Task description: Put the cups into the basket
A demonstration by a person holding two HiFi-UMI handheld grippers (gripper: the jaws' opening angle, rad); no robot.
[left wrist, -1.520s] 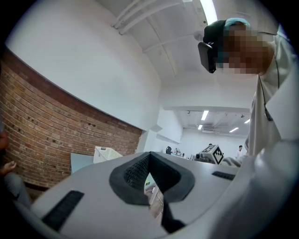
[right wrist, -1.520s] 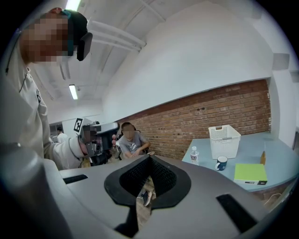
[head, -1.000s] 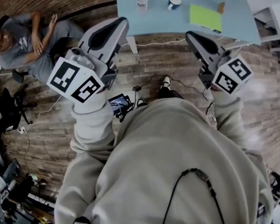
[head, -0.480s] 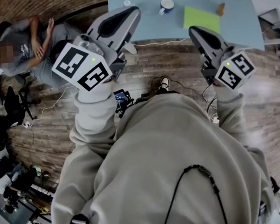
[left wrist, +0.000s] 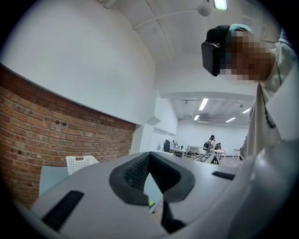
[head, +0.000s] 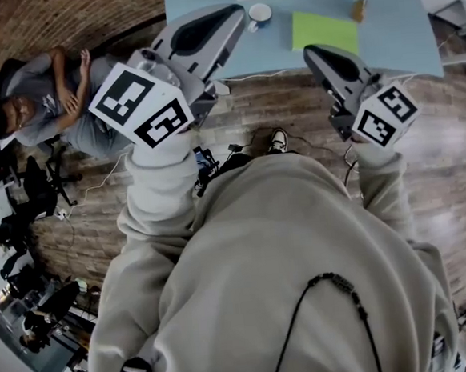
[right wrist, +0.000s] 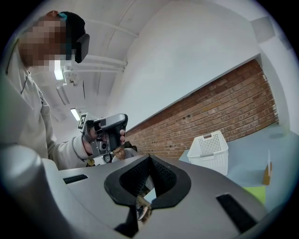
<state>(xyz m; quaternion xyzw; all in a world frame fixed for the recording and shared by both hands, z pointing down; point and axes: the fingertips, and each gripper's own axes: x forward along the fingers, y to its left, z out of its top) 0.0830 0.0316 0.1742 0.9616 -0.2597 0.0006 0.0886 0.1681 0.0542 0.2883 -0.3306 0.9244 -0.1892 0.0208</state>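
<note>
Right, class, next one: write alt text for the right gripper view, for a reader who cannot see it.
The right gripper, its grey jaws shut and empty, fills the foreground, pointing over a pale blue table toward a white perforated basket against a brick wall. At left, the person's left hand holds the left gripper.

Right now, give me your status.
Left gripper, right gripper shut, empty. Cup on table, untouched. Basket on table. Nothing blocking.
</note>
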